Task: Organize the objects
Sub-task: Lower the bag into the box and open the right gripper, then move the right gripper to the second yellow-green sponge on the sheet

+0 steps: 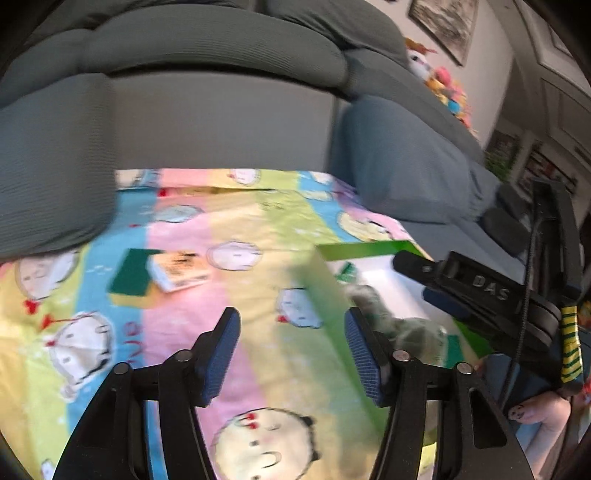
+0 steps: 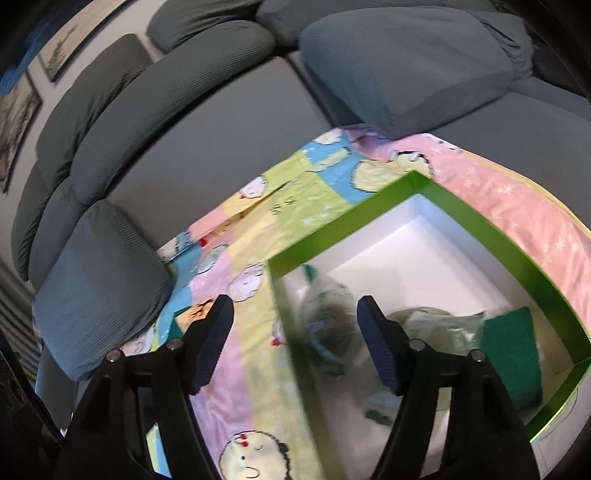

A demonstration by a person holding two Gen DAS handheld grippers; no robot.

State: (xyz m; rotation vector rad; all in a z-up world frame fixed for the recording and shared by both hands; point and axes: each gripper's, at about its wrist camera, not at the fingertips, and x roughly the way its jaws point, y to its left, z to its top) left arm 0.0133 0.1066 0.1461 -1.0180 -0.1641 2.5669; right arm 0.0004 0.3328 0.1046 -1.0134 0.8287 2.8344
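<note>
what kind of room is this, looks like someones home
Most likely a home living room: a grey sofa with loose cushions, framed pictures on the wall, and plush toys piled at the sofa's far end.

Grey sofa cushions (image 1: 207, 48), cartoon-print sheet (image 1: 184, 325), framed pictures (image 1: 445, 22).

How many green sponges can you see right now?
2: one sponge on the blanket beside a small box, one sponge inside the green bin. Wrappers there may hide more.

Raised letters "DAS" stand on the right tongs (image 1: 424, 280); print on the small box (image 1: 180, 270) is unreadable
</note>
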